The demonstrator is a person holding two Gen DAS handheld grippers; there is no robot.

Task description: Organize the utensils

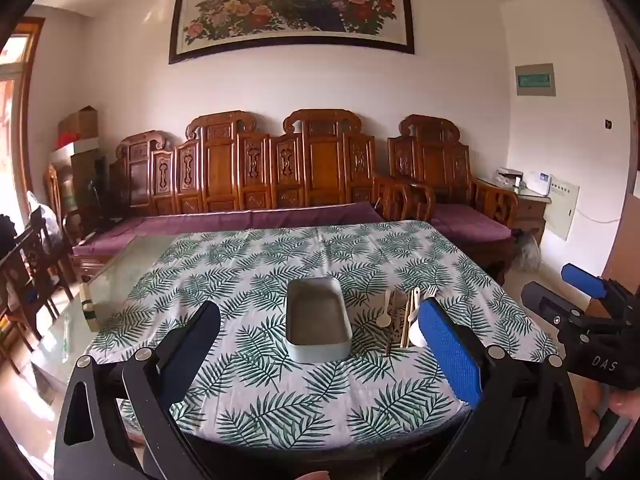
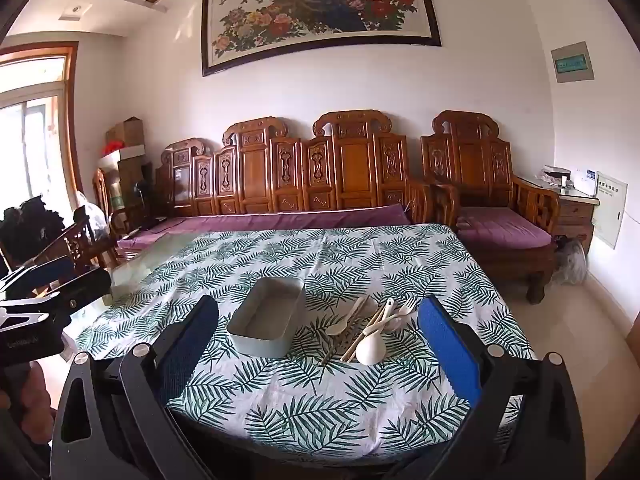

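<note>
A pale grey-green rectangular box (image 1: 318, 320) (image 2: 267, 326) stands open and empty on the leaf-print tablecloth. To its right lies a heap of cream utensils (image 1: 404, 318) (image 2: 370, 326): spoons, a large ladle-like spoon (image 2: 370, 348), a fork (image 2: 406, 306) and chopsticks. My left gripper (image 1: 320, 344) is open and empty, held above the near table edge, facing the box. My right gripper (image 2: 320, 340) is open and empty, facing the box and utensils. The right gripper also shows at the right edge of the left wrist view (image 1: 584, 280).
The table (image 1: 240, 408) carries a leaf-print cloth over glass; its left part is bare glass (image 1: 120, 276). A carved wooden sofa with purple cushions (image 2: 320, 184) stands behind it. Chairs (image 1: 28, 264) stand at the left.
</note>
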